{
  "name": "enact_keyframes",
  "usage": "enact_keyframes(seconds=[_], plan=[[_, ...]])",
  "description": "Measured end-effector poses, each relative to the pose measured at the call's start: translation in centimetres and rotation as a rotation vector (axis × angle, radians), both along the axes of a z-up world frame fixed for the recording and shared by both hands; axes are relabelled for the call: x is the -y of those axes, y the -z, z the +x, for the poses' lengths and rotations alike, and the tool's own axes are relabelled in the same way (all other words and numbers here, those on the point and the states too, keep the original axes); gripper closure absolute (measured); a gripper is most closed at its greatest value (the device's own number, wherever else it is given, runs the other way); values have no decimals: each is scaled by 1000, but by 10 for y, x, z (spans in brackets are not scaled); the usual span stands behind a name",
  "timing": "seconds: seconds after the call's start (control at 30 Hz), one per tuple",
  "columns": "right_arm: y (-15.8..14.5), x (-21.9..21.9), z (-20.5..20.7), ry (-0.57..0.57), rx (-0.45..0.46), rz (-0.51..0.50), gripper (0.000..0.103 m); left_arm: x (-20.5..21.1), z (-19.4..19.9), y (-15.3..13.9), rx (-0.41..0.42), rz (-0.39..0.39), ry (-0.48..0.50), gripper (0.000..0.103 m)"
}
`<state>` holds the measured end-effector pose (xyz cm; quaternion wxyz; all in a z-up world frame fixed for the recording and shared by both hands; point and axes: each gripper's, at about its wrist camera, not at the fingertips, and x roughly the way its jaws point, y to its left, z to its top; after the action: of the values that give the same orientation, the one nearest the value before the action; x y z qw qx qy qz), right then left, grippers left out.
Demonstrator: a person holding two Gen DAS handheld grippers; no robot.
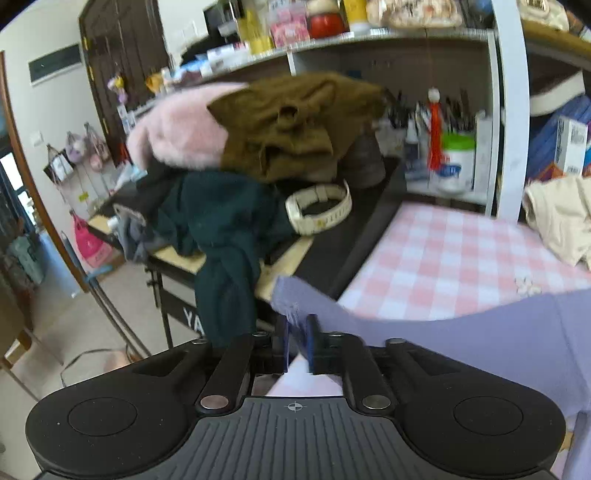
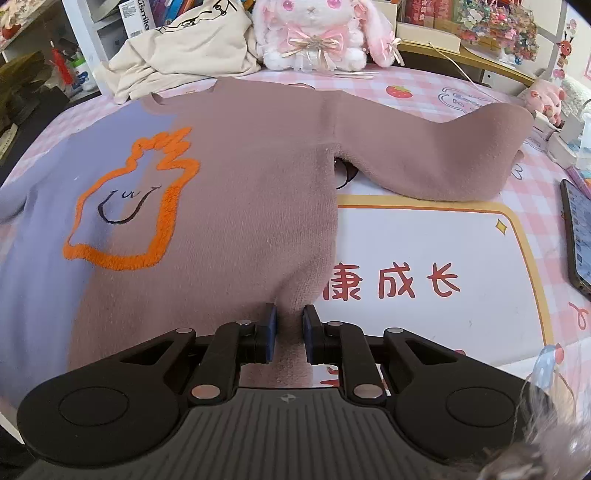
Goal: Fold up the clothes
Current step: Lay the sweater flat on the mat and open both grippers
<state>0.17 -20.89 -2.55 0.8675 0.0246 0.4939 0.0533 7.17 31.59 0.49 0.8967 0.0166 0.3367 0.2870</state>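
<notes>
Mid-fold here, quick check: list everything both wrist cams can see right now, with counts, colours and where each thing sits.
sweater: one, mauve and lilac with orange outline, flat on the table
tablecloth: one, pink check, covering the table
cream garment: one, crumpled at far edge
plush rabbit: one, white-pink, far edge
phone: one, dark, right edge
clothes pile: pink, olive, dark green, on side stand
left gripper: shut on lilac sleeve
right gripper: shut on sweater hem
</notes>
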Motion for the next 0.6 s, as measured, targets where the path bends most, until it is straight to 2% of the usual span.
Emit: enact_keyframes(seconds=[0.07,0.13,0.17,0.23,0.3,0.33,0.37,0.47,0.53,0.6], plan=[[0,-1,1,4,9,-1,88,4,-6,-1,-2,30,-41,62],[1,-1,1,7,18,-1,88,15,-21,-5,56,10,-36,56],[1,-2,2,9,22,-1,88,22,-30,-6,98,-34,-7,57],[2,-3,3,13,31,-2,88,43,-39,0,106,-210,145,56],[2,-3,3,17,40,-2,89,66,-40,16,45,-407,317,55],[2,-4,4,19,44,-3,91,80,-39,25,21,-468,379,55],[3,-4,4,20,49,-3,92,97,-39,32,1,-488,423,55],[3,-5,5,26,62,-4,93,130,-32,47,-77,-455,452,54],[5,-8,9,30,93,-28,93,143,-29,52,-116,-416,460,54],[7,-9,15,18,125,-62,93,157,-27,55,-148,-367,481,48]])
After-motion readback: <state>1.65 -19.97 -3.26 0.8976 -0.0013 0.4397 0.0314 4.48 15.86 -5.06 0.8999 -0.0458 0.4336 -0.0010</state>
